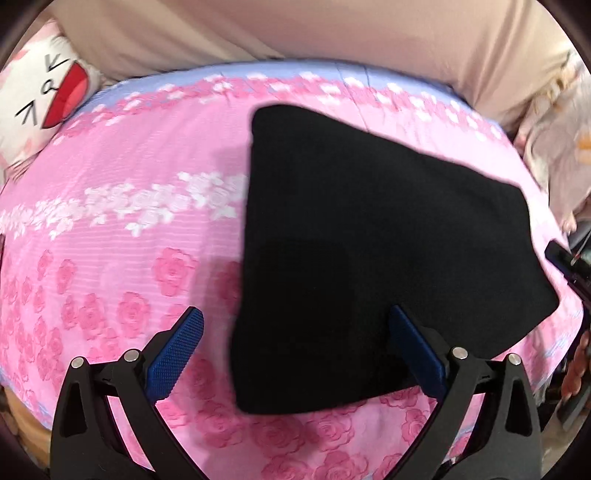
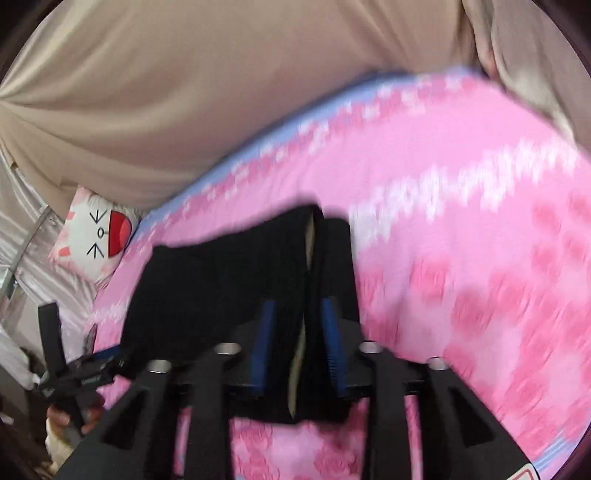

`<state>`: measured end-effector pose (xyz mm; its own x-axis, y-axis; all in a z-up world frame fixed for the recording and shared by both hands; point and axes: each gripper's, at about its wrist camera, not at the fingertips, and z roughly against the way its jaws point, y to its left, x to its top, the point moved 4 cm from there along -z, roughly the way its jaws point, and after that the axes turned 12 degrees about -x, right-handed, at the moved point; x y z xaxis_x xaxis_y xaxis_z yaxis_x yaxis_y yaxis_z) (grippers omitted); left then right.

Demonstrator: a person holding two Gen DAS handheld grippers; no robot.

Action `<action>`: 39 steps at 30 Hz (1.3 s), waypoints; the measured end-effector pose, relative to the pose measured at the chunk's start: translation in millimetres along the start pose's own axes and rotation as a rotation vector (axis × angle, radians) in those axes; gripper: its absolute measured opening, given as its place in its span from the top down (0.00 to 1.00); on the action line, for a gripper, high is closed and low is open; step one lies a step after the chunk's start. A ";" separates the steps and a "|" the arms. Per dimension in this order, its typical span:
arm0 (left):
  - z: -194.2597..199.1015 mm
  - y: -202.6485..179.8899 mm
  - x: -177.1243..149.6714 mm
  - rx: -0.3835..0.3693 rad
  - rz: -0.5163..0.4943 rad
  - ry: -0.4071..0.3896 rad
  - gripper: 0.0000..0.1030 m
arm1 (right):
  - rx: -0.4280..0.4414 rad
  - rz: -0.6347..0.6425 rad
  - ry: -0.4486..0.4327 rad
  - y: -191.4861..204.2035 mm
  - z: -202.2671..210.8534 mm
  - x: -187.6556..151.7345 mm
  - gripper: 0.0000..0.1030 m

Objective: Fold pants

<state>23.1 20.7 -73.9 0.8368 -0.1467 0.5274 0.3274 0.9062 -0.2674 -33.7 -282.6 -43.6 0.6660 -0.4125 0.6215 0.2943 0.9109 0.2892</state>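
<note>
The black pants lie folded into a thick flat stack on the pink rose-print bedsheet. My left gripper hovers over their near left corner, jaws wide apart, and nothing is pinched. Its right finger sits above the cloth, its left finger above the sheet. In the right wrist view the pants run away from me. A folded edge with a pale lining strip rises between the blue pads of my right gripper. The pads stand apart from the cloth, so it is open. The picture is blurred.
A white cartoon-face pillow lies at the bed's far left corner. Beige draped fabric hangs behind the bed. The other gripper, held in a hand, shows at the lower left of the right wrist view. Clutter lies past the bed's right edge.
</note>
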 end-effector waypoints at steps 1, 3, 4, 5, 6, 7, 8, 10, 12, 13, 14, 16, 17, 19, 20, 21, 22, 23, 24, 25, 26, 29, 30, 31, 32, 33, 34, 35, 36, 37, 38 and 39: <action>6.3 2.3 1.3 -0.005 0.009 -0.019 0.05 | 0.018 0.015 -0.010 4.1 1.0 9.0 0.22; 13.1 4.1 3.4 -0.012 0.020 -0.038 0.05 | 0.047 0.055 -0.025 13.0 -9.5 30.9 0.17; 15.1 4.2 4.3 -0.013 0.022 -0.045 0.05 | 0.034 0.073 -0.020 15.7 -20.2 38.4 0.17; 17.5 5.2 5.1 -0.012 0.023 -0.051 0.05 | 0.012 0.086 -0.004 17.8 -35.1 45.8 0.17; 18.9 4.9 6.6 -0.006 0.019 -0.055 0.05 | -0.004 0.101 0.039 22.6 -53.9 50.1 0.20; 19.8 5.0 8.1 0.001 0.016 -0.058 0.05 | -0.010 0.108 0.072 24.1 -68.4 50.7 0.53; 21.3 5.4 9.1 0.004 0.012 -0.062 0.05 | 0.010 0.127 0.107 29.3 -81.6 50.3 0.71; 26.3 6.6 12.0 0.014 -0.003 -0.073 0.05 | 0.037 0.167 0.121 45.5 -84.2 54.2 0.73; 31.6 9.8 15.2 0.032 -0.019 -0.091 0.05 | 0.037 0.210 0.025 56.6 -55.9 66.8 0.73; 31.6 12.7 17.3 0.044 -0.023 -0.096 0.05 | 0.038 0.199 -0.004 54.3 -47.2 70.5 0.73; 29.3 14.8 19.4 0.058 -0.026 -0.098 0.05 | 0.030 0.179 -0.016 45.3 -45.6 73.6 0.73; 15.1 18.5 20.2 0.090 -0.033 -0.076 0.05 | -0.057 0.172 0.034 24.4 -70.6 68.4 0.63; 8.1 20.6 19.9 0.106 -0.037 -0.058 0.04 | -0.116 0.181 0.093 13.2 -91.7 60.8 0.62; -2.6 26.1 19.0 0.142 -0.031 -0.023 0.04 | -0.027 0.033 0.090 -5.0 -89.9 56.9 0.56; -1.6 28.0 19.2 0.136 -0.025 -0.028 0.04 | -0.020 -0.005 0.091 -7.2 -80.0 58.4 0.56; 0.2 30.3 19.0 0.126 -0.023 -0.031 0.04 | -0.055 -0.027 0.027 -5.3 -57.3 62.9 0.56; 3.5 31.9 19.3 0.118 -0.019 -0.037 0.04 | -0.067 -0.018 -0.041 2.2 -38.2 66.6 0.56; 6.4 33.3 19.0 0.117 -0.014 -0.047 0.05 | -0.046 0.004 -0.081 12.9 -22.6 69.0 0.56; 11.2 36.9 19.6 0.123 -0.002 -0.063 0.05 | 0.019 0.036 -0.077 32.2 -11.1 71.0 0.58; 14.8 39.4 20.6 0.129 0.009 -0.072 0.05 | 0.089 0.091 -0.053 59.5 -5.5 69.4 0.59; 19.8 44.8 22.4 0.131 0.033 -0.084 0.05 | 0.138 0.168 -0.027 90.2 -5.6 63.5 0.60; 28.7 55.1 27.3 0.118 0.076 -0.108 0.05 | 0.186 0.364 0.065 163.6 -31.7 36.5 0.64; 31.4 59.0 28.0 0.129 0.087 -0.111 0.05 | 0.179 0.424 0.103 190.8 -54.9 24.5 0.64; 33.6 62.2 27.8 0.140 0.094 -0.113 0.05 | 0.154 0.467 0.141 210.5 -80.8 12.8 0.63; 35.0 64.7 27.0 0.145 0.100 -0.109 0.05 | 0.133 0.495 0.175 218.9 -97.6 2.9 0.58; 35.8 66.1 26.2 0.145 0.104 -0.105 0.05 | 0.074 0.548 0.213 232.1 -125.8 -15.1 0.56; 36.3 68.0 24.6 0.140 0.110 -0.101 0.05 | 0.053 0.579 0.144 239.6 -130.0 -19.3 0.55; 35.9 69.6 22.9 0.134 0.116 -0.096 0.05 | 0.018 0.624 0.122 250.1 -132.5 -22.4 0.55; 34.5 70.9 20.4 0.118 0.125 -0.085 0.05 | 0.006 0.632 0.116 253.4 -128.6 -22.0 0.55; 33.5 70.5 18.6 0.103 0.128 -0.080 0.05 | 0.040 0.610 0.108 253.9 -118.0 -17.6 0.56; 31.5 69.7 16.9 0.080 0.130 -0.072 0.05 | 0.108 0.572 0.105 248.9 -103.6 -13.5 0.59; 28.6 67.2 14.4 0.044 0.131 -0.061 0.05 | 0.168 0.499 0.087 229.6 -81.2 -3.4 0.58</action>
<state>44.6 90.9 -61.3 0.8423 -0.0027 0.5389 0.1966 0.9327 -0.3025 87.2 -71.3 -38.5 0.7533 0.0793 0.6528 -0.1818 0.9791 0.0907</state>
